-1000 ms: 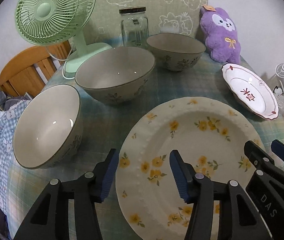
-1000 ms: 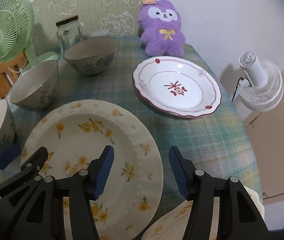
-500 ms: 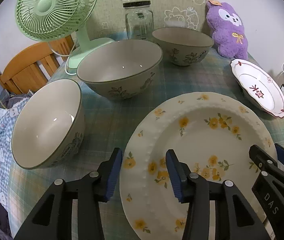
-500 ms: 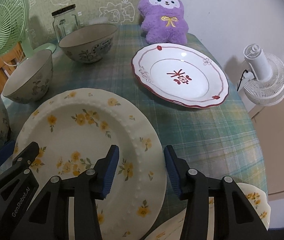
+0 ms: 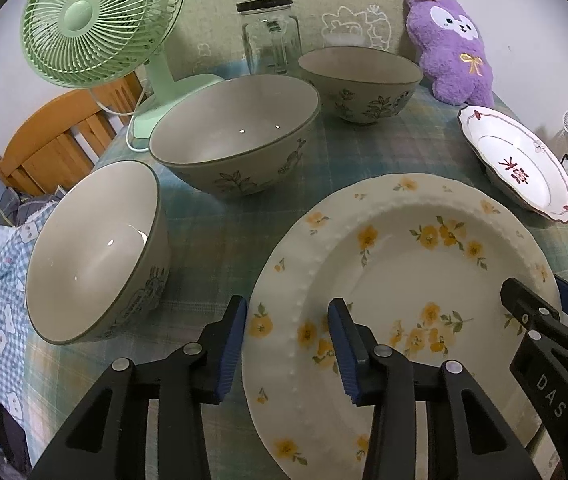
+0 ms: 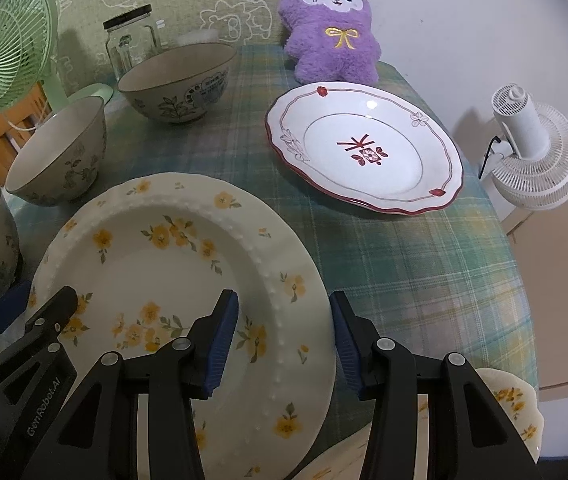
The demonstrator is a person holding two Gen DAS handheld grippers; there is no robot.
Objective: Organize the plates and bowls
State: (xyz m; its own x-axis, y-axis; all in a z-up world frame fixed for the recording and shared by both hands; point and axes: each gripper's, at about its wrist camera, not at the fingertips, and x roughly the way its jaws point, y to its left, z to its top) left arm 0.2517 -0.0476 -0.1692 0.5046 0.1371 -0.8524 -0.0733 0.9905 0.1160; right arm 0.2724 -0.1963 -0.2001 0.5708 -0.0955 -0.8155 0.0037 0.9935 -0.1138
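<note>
A large cream plate with yellow flowers (image 5: 412, 272) lies on the checked tablecloth; it also shows in the right wrist view (image 6: 171, 256). My left gripper (image 5: 288, 328) is open and straddles the plate's left rim. My right gripper (image 6: 281, 330) is open and straddles its right rim. A white plate with red trim (image 6: 364, 152) lies further back right (image 5: 520, 164). Three grey floral bowls stand to the left: near (image 5: 91, 252), middle (image 5: 235, 136) and far (image 5: 360, 80). A smaller yellow-flower plate (image 6: 512, 412) peeks out at the bottom right.
A green desk fan (image 5: 95, 20), a glass jar (image 5: 269, 36) and a purple plush toy (image 5: 452, 48) stand along the table's back edge. A white fan (image 6: 532, 152) stands off the table at the right. A wooden chair (image 5: 59, 132) is behind the table at the left.
Both grippers have moved forward over the flowered plate's rims, and their jaws have narrowed a little. The plates and bowls have not moved.
</note>
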